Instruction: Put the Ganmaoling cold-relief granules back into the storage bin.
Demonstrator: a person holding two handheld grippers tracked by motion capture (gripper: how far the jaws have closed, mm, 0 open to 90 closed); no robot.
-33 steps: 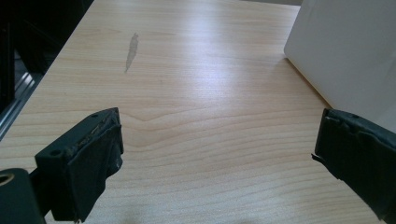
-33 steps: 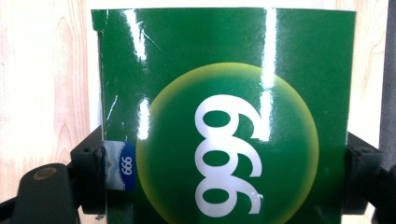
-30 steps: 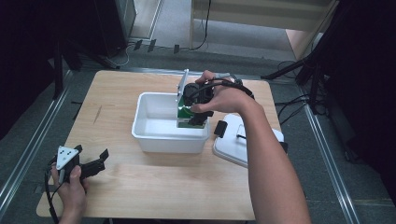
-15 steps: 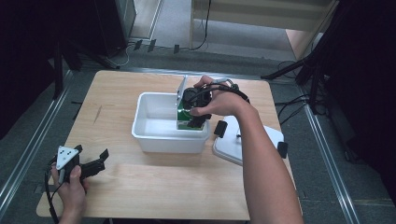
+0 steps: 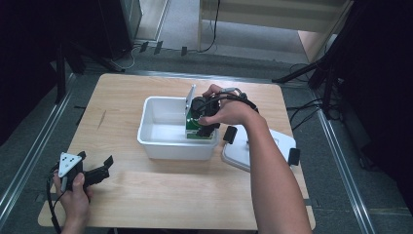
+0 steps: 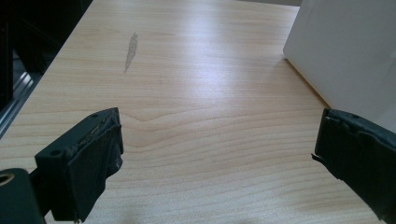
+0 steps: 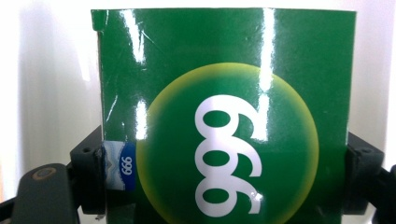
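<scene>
A: The left tongs [image 5: 97, 173] sit open and empty, near, on the wooden table [image 5: 170, 195]. Where's the green box?

B: Farther back, the right tongs [image 5: 207, 127] squeeze the green box [image 5: 198, 127] down inside the white tub [image 5: 160, 146].

A: Finished?

B: Nearly, I think. They must let go. The lid [image 5: 272, 146] waits to the right.

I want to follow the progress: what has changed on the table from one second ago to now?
The right tool, clamped on the green box, has come down, lowering the box deeper into the white bin. The left tool stays open near the table's front left corner, and the white lid lies unmoved beside the bin.
</scene>
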